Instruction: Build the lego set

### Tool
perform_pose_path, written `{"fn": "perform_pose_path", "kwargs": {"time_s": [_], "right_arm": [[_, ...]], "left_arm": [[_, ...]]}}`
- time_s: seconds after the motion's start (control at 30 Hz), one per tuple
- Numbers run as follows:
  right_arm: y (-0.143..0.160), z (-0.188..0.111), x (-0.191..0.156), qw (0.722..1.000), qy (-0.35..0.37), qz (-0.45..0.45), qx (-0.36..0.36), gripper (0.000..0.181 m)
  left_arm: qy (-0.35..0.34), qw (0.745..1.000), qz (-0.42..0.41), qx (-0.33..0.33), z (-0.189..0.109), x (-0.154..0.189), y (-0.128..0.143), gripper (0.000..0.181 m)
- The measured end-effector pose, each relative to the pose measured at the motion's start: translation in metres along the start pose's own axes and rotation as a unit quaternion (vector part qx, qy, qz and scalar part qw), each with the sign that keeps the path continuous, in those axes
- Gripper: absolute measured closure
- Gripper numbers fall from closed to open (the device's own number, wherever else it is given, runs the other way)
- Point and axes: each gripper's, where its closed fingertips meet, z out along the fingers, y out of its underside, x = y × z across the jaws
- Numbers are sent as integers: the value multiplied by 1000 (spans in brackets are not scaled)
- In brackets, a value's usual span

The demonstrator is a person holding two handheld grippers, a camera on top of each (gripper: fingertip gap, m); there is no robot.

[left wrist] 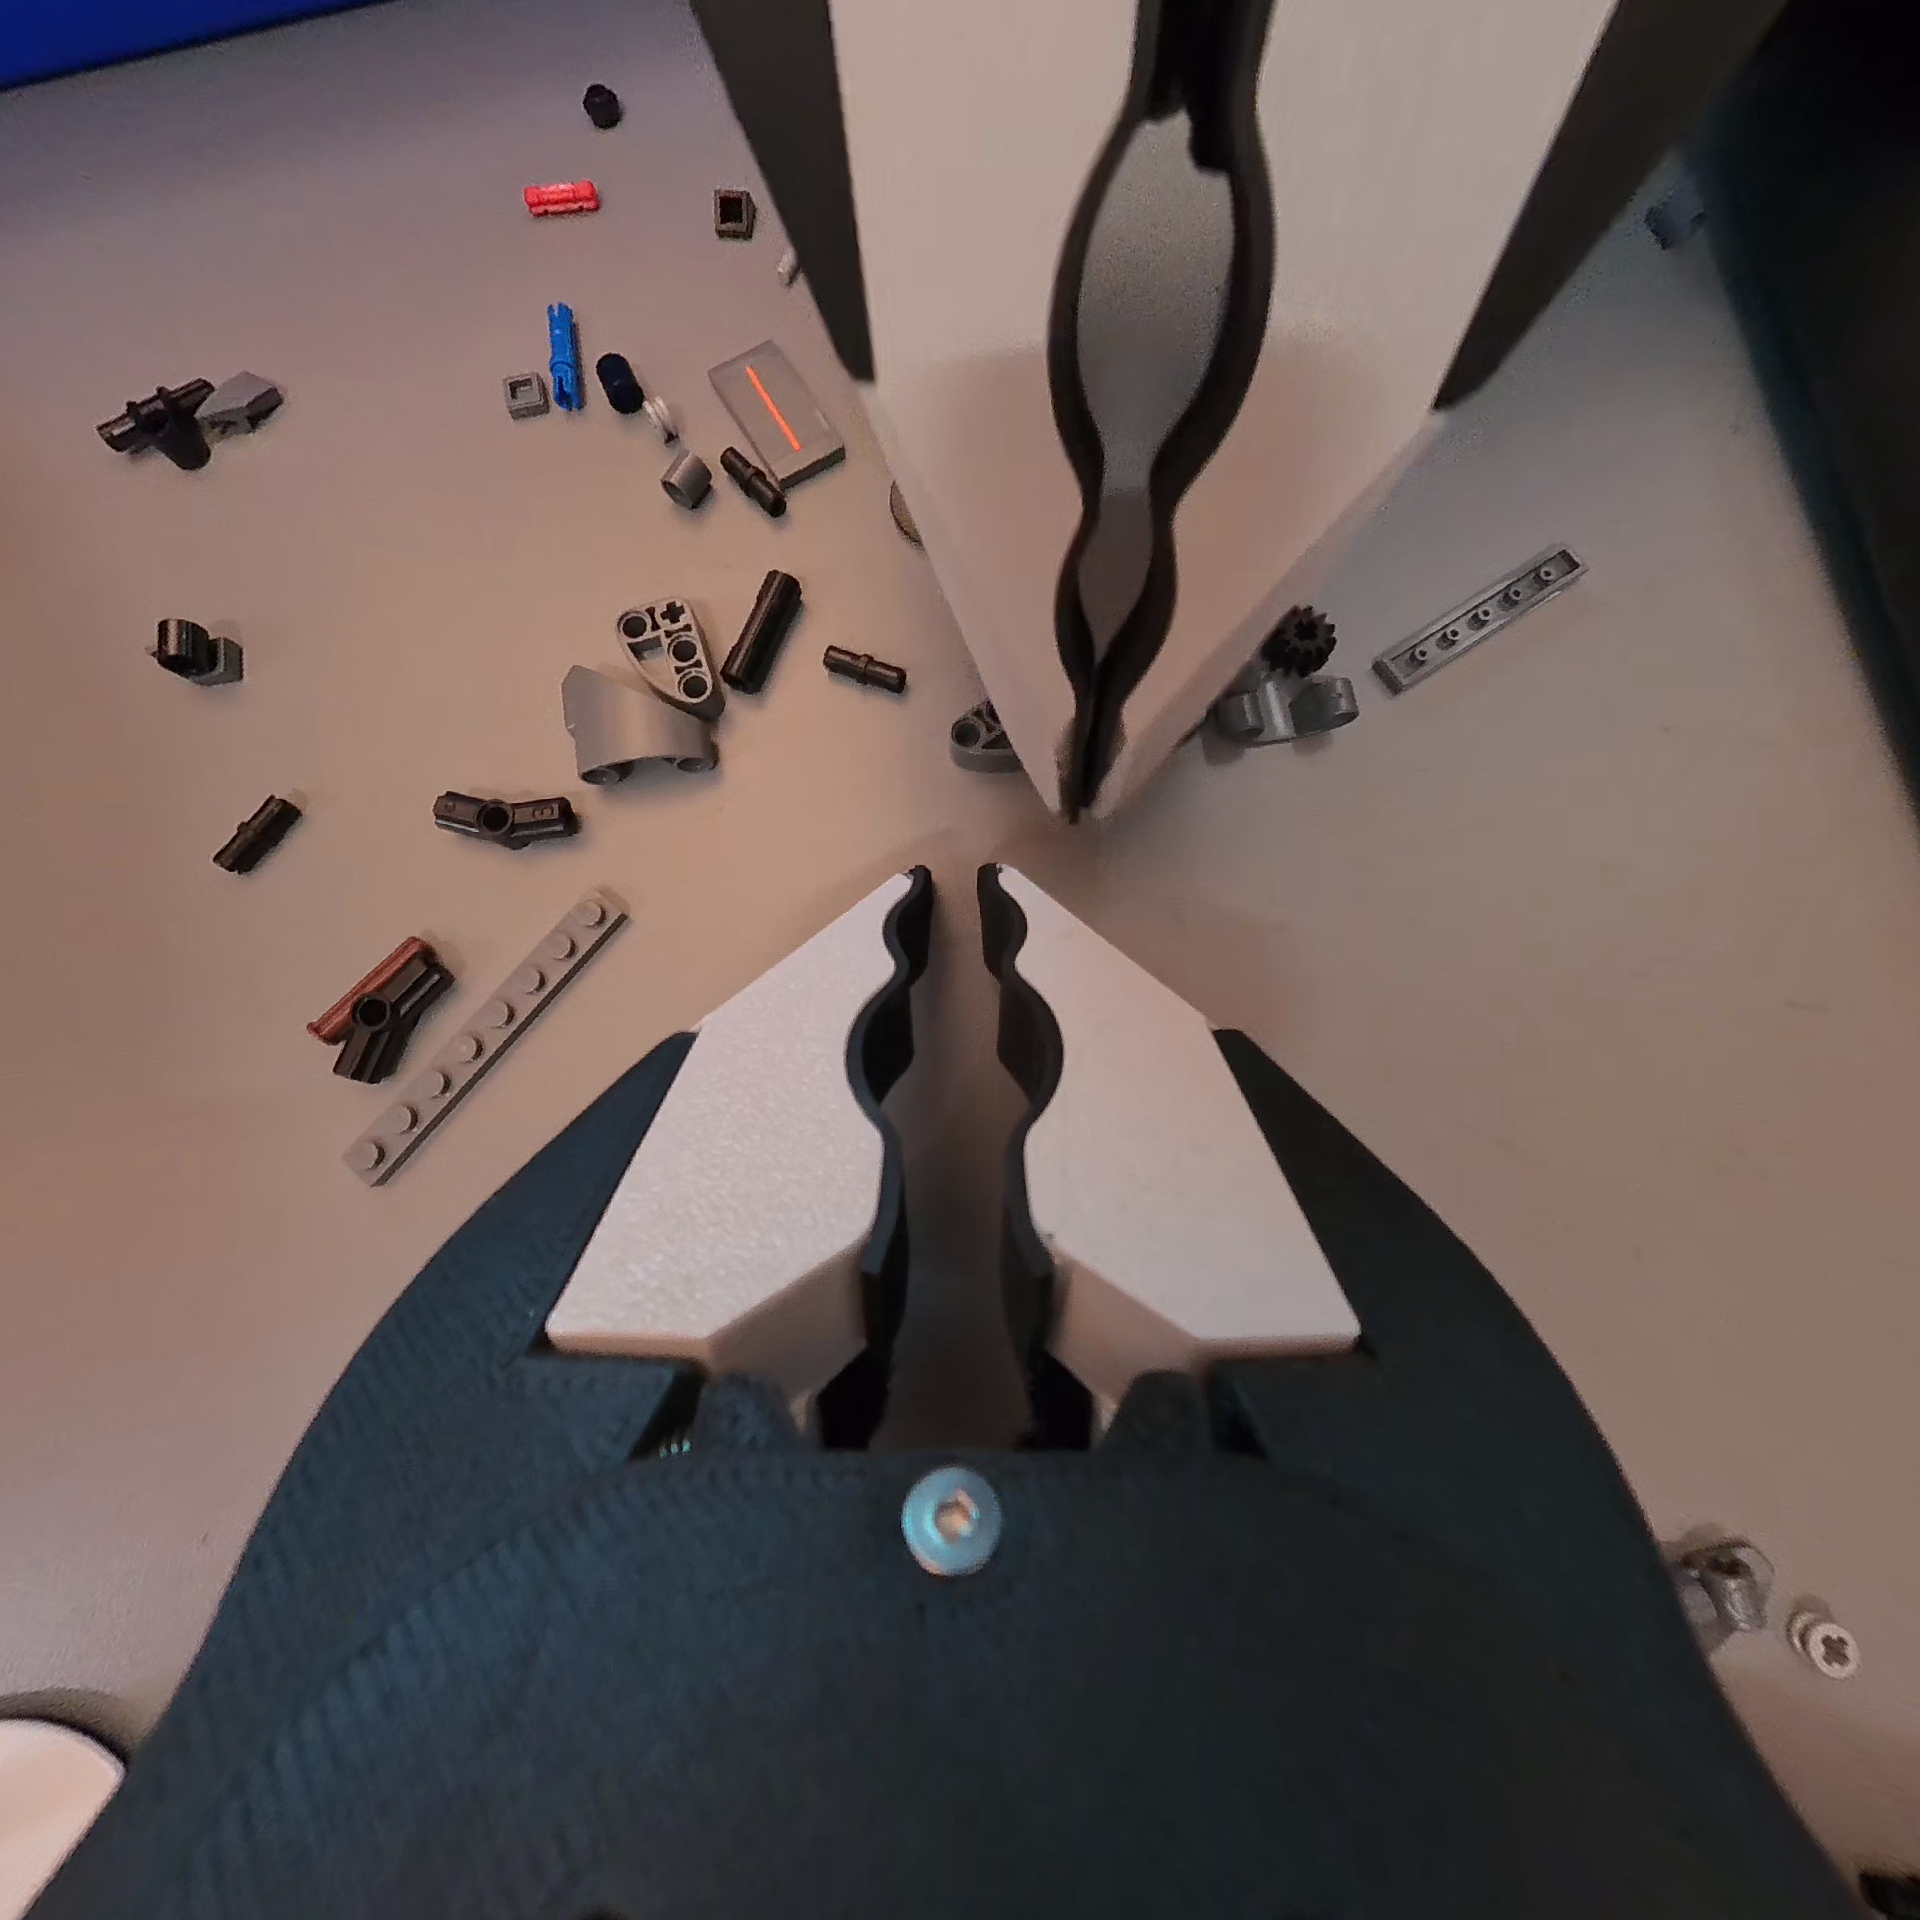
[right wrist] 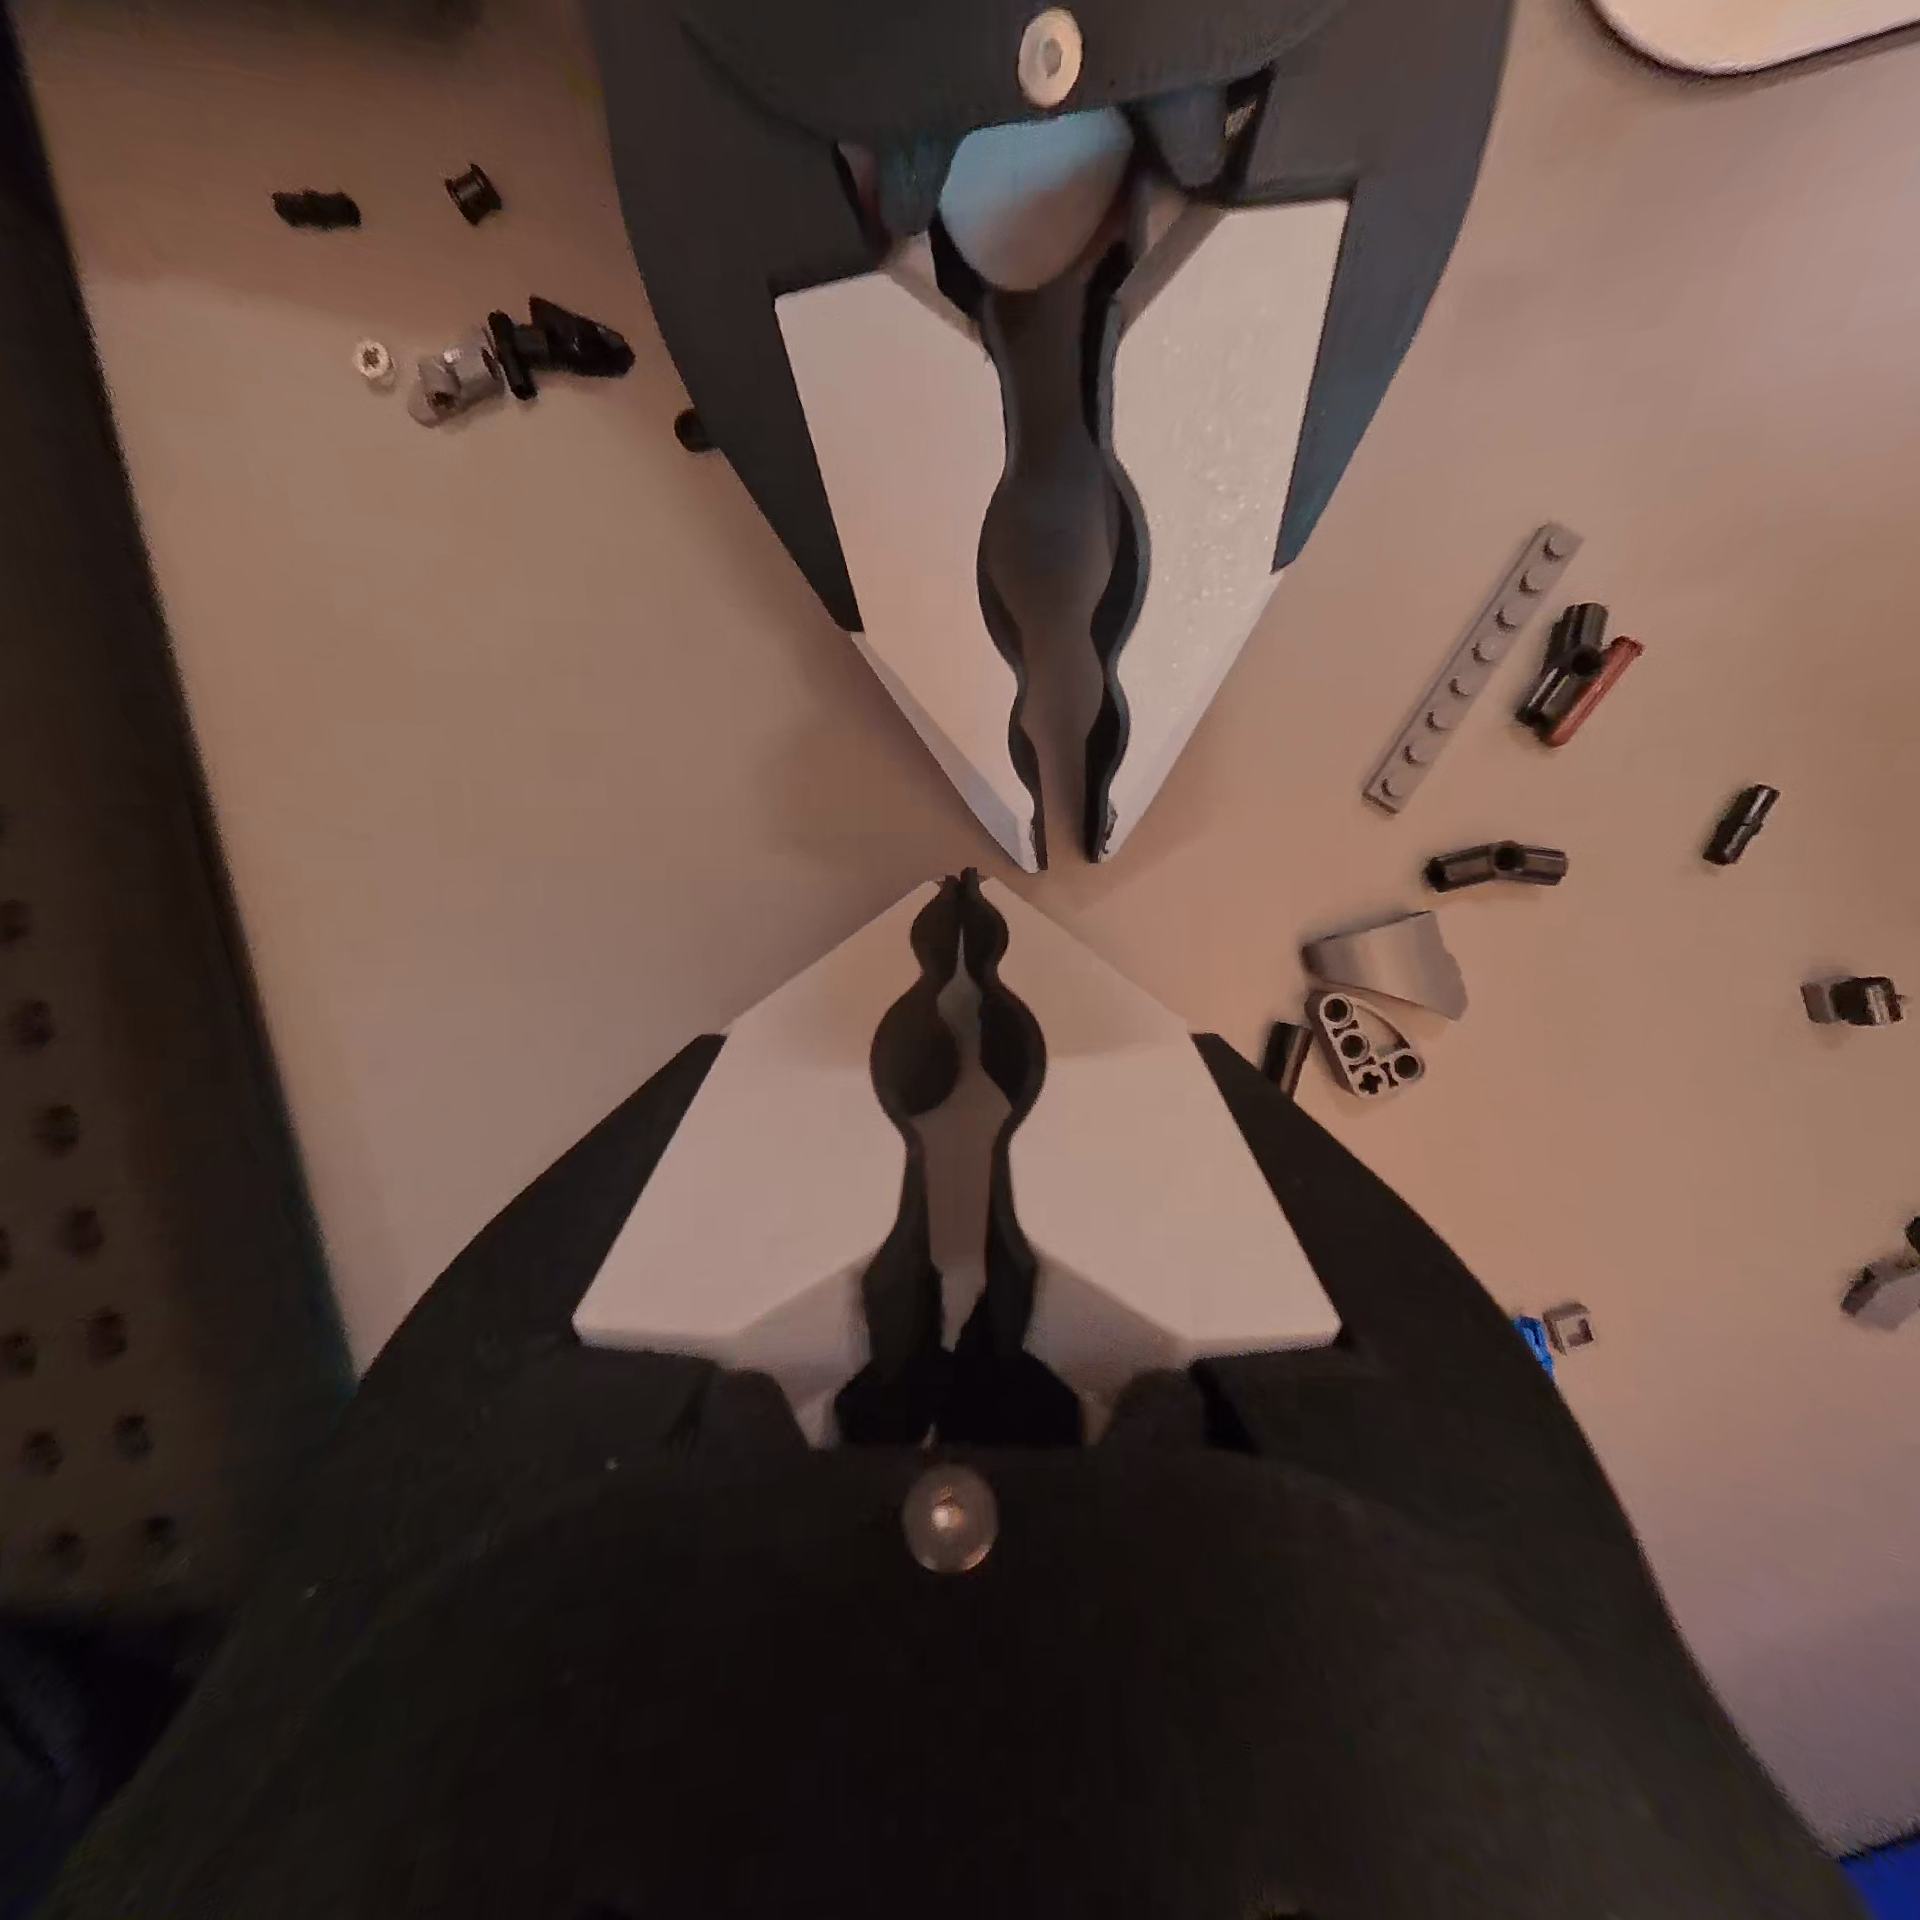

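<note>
Loose Lego pieces lie scattered on a beige table (left wrist: 312, 582). My left gripper (left wrist: 954, 876) hovers over the table with its jaws a narrow gap apart and nothing between them. My right gripper (right wrist: 961, 883) is shut with nothing visible in it. The two point tip to tip, almost touching; the right gripper shows in the left wrist view (left wrist: 1075, 810) and the left gripper in the right wrist view (right wrist: 1068, 854). A long grey studded plate (left wrist: 488, 1039) (right wrist: 1475, 665), a grey curved panel (left wrist: 634, 727) (right wrist: 1387, 961) and a grey triangular liftarm (left wrist: 670, 649) (right wrist: 1361, 1055) lie beside the tips.
A black and brown connector (left wrist: 379, 1013), black pins (left wrist: 864, 667), a blue pin (left wrist: 562, 353), a red piece (left wrist: 561, 197) and a grey tile with an orange line (left wrist: 777, 416) lie further off. A grey holed plate (left wrist: 1475, 618) and a black gear (left wrist: 1297, 642) are opposite. A dark studded baseplate (right wrist: 83, 1143) borders the table. Less than 4 cm separates the two grippers' tips. My left tips are roughly 8 cm from the long grey studded plate (left wrist: 488, 1039). My right wrist view (right wrist: 1465, 661) looks at it from another angle.
</note>
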Motion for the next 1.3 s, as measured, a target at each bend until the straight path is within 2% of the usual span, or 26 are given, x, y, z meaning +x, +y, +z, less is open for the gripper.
{"fn": "perform_pose_path", "kwargs": {"time_s": [0.2,0.37,0.53,0.63,0.83,1.1,1.2,1.3], "right_arm": [[5,-15,13,999,25,21,18,181],[26,-25,17,998,38,39,-11,181],[43,-40,6,998,33,46,-24,172],[61,-35,-10,997,0,48,-61,167],[61,-14,-39,992,-63,22,-111,160],[60,-10,-35,991,-49,24,-120,169],[61,-10,-33,991,-44,18,-121,178],[61,-10,-33,992,-47,19,-116,178]], "left_arm": [[2,1000,-2,1,0,0,0,174],[5,1000,-4,3,0,1,0,173],[9,1000,-7,5,-1,1,0,172],[10,1000,-7,4,-1,1,0,172],[12,1000,-10,3,-1,1,0,172],[13,1000,-10,3,-1,1,0,171],[14,1000,-10,1,-1,2,1,170],[14,1000,-8,-1,-1,2,1,169]]}}
